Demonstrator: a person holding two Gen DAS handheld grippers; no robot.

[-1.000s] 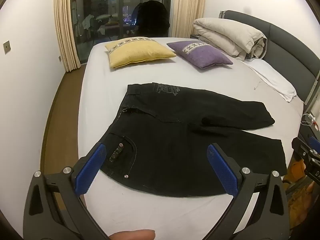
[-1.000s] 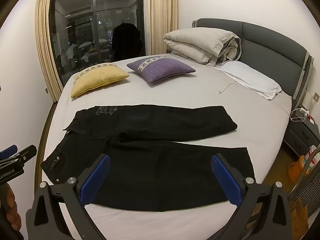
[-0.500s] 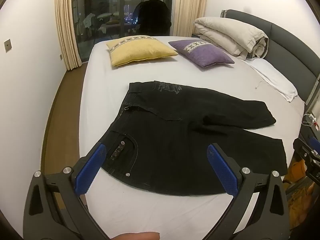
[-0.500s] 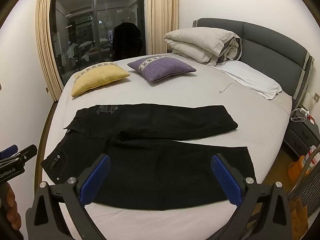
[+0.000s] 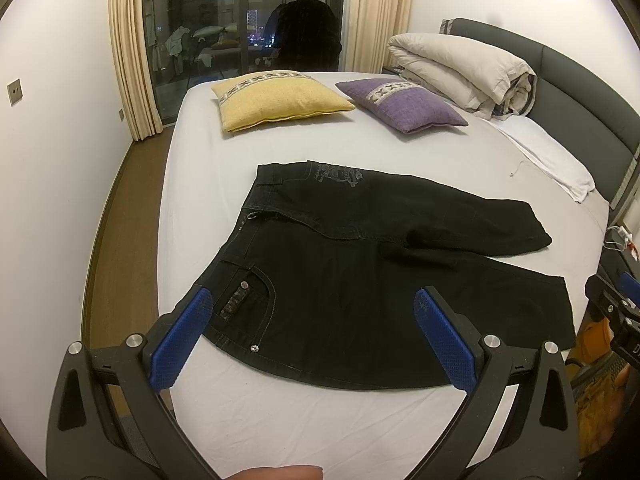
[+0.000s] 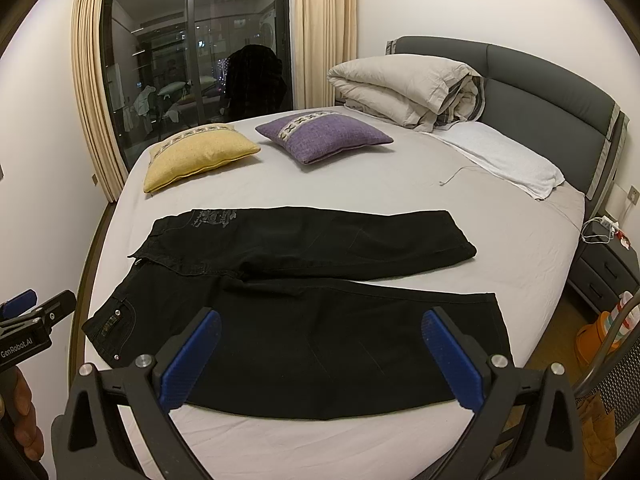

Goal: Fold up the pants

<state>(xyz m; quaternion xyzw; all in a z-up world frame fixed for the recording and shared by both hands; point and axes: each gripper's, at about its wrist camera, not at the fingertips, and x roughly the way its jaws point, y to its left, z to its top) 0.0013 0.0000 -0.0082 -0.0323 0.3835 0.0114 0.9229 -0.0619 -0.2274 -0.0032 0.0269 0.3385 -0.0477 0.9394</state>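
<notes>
Black pants (image 5: 360, 276) lie flat on the white bed (image 5: 280, 412), waist to the left, legs spread apart to the right; they also show in the right wrist view (image 6: 312, 312). My left gripper (image 5: 312, 316) is open and empty, hovering above the waist and pocket end near the front bed edge. My right gripper (image 6: 320, 344) is open and empty, above the near leg. The left gripper's tip shows at the left edge of the right wrist view (image 6: 36, 312).
A yellow pillow (image 5: 280, 96) and a purple pillow (image 5: 400, 100) lie at the far side. A folded duvet (image 5: 460, 68) and a white pillow (image 5: 548, 156) rest by the grey headboard (image 5: 580, 72). A nightstand (image 6: 608, 264) stands right; wooden floor (image 5: 120, 240) left.
Both grippers have edged slightly forward and higher over the bed; the pants sit a little lower in both views. Both stay open and the pants have not moved.
</notes>
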